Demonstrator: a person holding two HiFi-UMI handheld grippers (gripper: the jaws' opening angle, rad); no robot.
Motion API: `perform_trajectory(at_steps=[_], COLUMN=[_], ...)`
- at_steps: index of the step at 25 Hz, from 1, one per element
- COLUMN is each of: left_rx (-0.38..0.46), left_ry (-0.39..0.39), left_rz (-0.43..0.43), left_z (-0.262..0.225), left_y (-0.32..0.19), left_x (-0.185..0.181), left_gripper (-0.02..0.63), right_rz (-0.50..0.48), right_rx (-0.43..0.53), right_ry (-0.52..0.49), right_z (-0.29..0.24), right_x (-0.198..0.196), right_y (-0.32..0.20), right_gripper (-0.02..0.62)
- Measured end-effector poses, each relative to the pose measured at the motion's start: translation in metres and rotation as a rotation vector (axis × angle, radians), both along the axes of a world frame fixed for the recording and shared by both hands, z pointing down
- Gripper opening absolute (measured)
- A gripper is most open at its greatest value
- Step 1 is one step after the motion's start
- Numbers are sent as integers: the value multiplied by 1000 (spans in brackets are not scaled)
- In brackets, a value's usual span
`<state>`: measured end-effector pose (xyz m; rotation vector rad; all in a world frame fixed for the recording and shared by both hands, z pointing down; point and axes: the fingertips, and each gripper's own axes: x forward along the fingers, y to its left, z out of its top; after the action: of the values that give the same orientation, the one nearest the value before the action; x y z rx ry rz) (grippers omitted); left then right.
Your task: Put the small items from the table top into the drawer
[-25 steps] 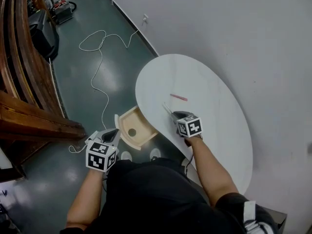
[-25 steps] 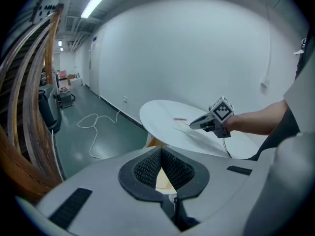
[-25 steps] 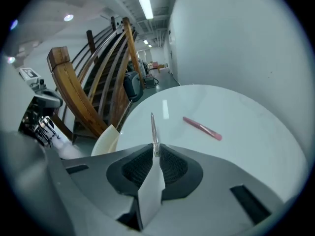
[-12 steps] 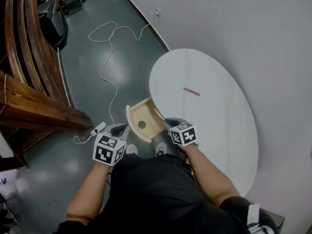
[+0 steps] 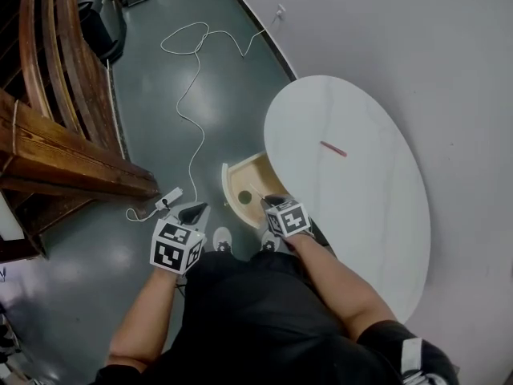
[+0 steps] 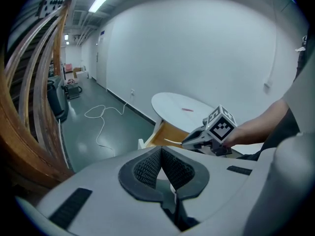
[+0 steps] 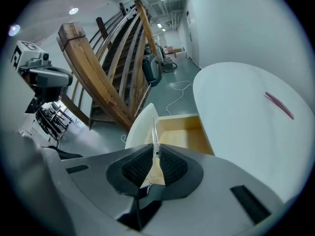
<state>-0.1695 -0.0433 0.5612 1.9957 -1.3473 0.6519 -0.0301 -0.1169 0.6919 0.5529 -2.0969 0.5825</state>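
A round white table (image 5: 361,207) has an open wooden drawer (image 5: 250,176) pulled out of its left side, with a round hole in the drawer's floor. My right gripper (image 5: 266,202) hangs over the drawer's near end, shut on a thin pale stick (image 5: 255,192) that points forward. In the right gripper view the stick (image 7: 154,129) stands up between the pads above the drawer (image 7: 184,132). A pink stick (image 5: 333,148) lies on the table top. My left gripper (image 5: 195,212) is held left of the drawer over the floor, shut and with nothing in it (image 6: 161,150).
A white cable (image 5: 192,62) loops across the grey floor to a power strip (image 5: 168,200). A large curved wooden structure (image 5: 56,135) fills the left. A white wall (image 5: 417,46) runs behind the table. The person's shoes (image 5: 221,239) stand by the drawer.
The right gripper carried the thin stick off the table's edge to the left, and it now sits over the open drawer. The left gripper stayed beside the drawer.
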Motion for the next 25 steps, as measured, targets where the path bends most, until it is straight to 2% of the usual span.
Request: perform_trajectory(at_steps=[8, 12, 18, 25], left_rx=[-29, -46, -84, -127], left_ry=[8, -8, -24, -23], left_rz=[-30, -58, -113, -155], left_z=[7, 8, 15, 23], left_y=[11, 18, 25, 31], left_x=[-9, -19, -33, -45], left_gripper=[14, 14, 14, 14], right_rz=[2, -62, -160, -236], right_rx=[-39, -23, 38, 36], right_ry=[132, 218, 278, 360], right_z=[57, 86, 109, 148], right_x=[-10, -16, -35, -40], right_y=[-11, -18, -47, -60], right_gripper=[41, 41, 41, 41])
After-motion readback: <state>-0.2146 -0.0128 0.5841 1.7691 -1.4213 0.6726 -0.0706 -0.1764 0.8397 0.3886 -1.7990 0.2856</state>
